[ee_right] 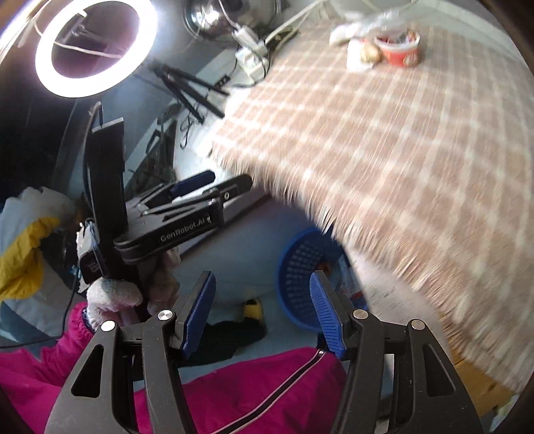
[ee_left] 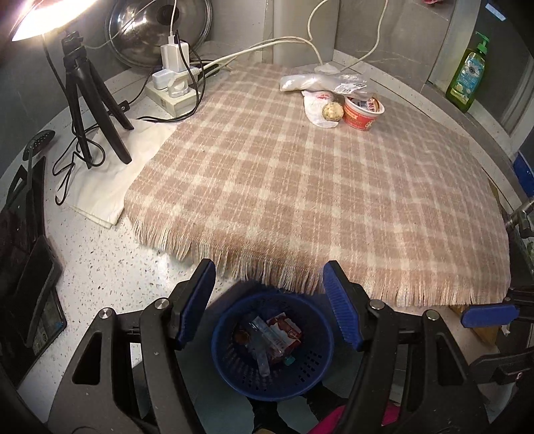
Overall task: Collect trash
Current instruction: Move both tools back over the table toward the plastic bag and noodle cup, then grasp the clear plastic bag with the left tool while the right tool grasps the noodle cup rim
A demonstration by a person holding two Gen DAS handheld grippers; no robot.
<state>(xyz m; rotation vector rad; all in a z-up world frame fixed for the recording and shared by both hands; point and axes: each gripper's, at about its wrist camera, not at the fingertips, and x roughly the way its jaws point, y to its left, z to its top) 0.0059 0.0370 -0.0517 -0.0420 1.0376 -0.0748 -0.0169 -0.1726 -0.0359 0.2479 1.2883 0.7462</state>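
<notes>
A blue perforated basket [ee_left: 233,374] stands on the floor below the table edge, holding a red wrapper [ee_left: 283,329] and a clear plastic bottle [ee_left: 263,347]. My left gripper [ee_left: 268,277] hangs above it, open and empty. My right gripper [ee_right: 263,283] is also open and empty, above and left of the basket [ee_right: 297,260]. On the far side of the checked cloth [ee_left: 300,187] sit a red cup [ee_left: 363,113], a beige ball [ee_left: 333,112] and crumpled white plastic bags [ee_left: 317,83]. The right wrist view is blurred, and a gloved hand [ee_right: 113,293] there holds my left gripper [ee_right: 230,178].
A tripod [ee_left: 90,100] with a ring light [ee_right: 96,43], a power strip [ee_left: 170,90] with cables and a metal lid [ee_left: 157,30] crowd the back left. A green bottle [ee_left: 467,80] stands at the back right. A dark tablet [ee_left: 36,300] lies left. Pink trousers [ee_right: 233,394] are below.
</notes>
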